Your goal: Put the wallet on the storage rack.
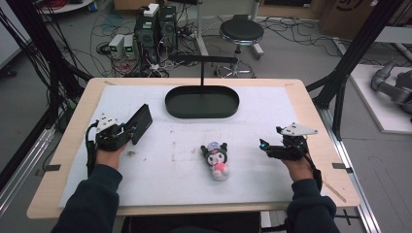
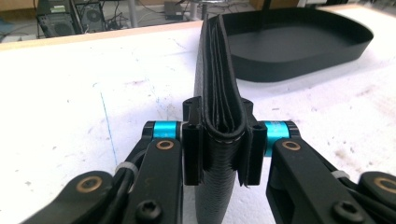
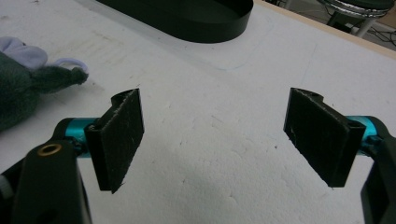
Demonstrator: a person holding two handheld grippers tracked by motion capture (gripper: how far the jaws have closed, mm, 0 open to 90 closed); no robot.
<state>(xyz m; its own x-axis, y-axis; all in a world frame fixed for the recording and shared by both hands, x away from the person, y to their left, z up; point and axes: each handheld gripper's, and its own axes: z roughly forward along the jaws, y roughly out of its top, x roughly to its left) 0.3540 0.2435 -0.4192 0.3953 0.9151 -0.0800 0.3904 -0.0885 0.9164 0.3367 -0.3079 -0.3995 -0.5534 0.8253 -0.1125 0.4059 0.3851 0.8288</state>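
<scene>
On the surface (image 1: 291, 104), the tray (image 1: 202, 102) sits at the far centre. The wallet (image 1: 140, 123) stands on edge at left, between my left jaws. The plush toy (image 1: 216, 158) lies near-centre, left of my right gripper (image 1: 267, 145).

The right gripper (image 3: 212, 140) holds its two black fingers (image 3: 122, 137) wide apart at lower left and lower right of the frame, with bare white bench (image 3: 210, 107) between them. A dark plush toy (image 3: 21, 86) with a lilac ear lies at the left edge. A black oval tray (image 3: 196, 18) sits at the top centre.
</scene>
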